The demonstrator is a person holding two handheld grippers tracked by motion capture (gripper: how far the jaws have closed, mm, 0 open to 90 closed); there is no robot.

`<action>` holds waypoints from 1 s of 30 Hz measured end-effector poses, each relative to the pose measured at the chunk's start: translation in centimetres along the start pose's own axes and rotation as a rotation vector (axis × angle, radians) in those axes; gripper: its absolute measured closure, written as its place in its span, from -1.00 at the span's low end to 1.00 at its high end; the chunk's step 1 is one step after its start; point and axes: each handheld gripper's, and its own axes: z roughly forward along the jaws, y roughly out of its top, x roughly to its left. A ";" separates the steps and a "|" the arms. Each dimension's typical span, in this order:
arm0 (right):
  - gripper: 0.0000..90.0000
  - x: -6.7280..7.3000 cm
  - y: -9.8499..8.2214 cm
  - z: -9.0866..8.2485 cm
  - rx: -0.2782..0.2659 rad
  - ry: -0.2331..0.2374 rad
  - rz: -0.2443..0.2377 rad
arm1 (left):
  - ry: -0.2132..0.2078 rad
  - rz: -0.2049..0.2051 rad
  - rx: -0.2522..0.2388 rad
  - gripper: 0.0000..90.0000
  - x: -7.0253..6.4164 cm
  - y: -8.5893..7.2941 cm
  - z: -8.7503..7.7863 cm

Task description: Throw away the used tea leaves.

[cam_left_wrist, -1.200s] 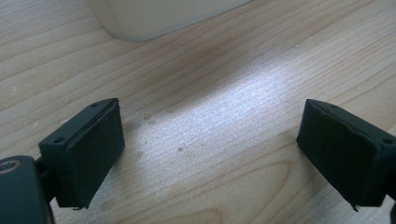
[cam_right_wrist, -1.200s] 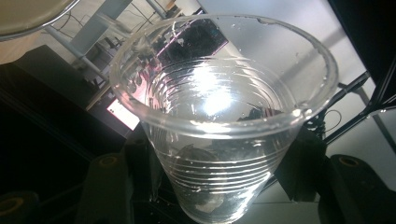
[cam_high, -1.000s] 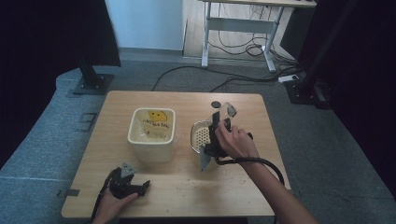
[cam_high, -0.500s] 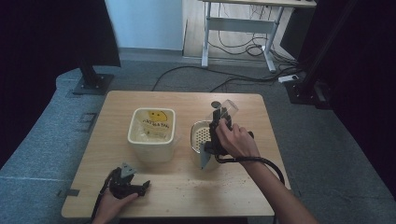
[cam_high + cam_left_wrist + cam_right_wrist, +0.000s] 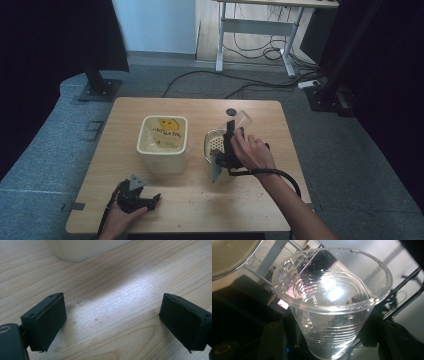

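The right gripper (image 5: 235,131) is clamped on a clear plastic cup (image 5: 332,307); its jaws have just been closing, and the cup sits between them. In the right gripper view the black jaws press the lower ribbed wall from both sides. The cup bears no print or label that can be read; its wall shows only moulded rings and droplets near the rim.

In the high view the cup (image 5: 242,119) is held above the far edge of a round strainer bowl (image 5: 214,145), right of the table's (image 5: 280,150) middle. Its long axis is tilted away from the person, with the mouth toward the far right. In the right gripper view the mouth faces the camera and slightly upward, the base sunk between the jaws.

A cream square container (image 5: 164,144) stands left of the strainer bowl, apart from it. Inside it lies a wrapper with a yellow smiling face and a line of dark writing below, too small to read. A small dark round spot (image 5: 230,112) lies on the table just beyond the cup.

The left gripper (image 5: 145,200) rests at the near left edge of the table, jaws spread with nothing between them. In the left gripper view bare wood lies between the pads (image 5: 47,322), and the cream container's base (image 5: 85,247) stands beyond.
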 end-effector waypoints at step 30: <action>0.01 -3.0 -4.3 0.2 -0.195 0.434 1.161 | 0.001 0.000 -0.001 -0.84 0.0 0.0 0.0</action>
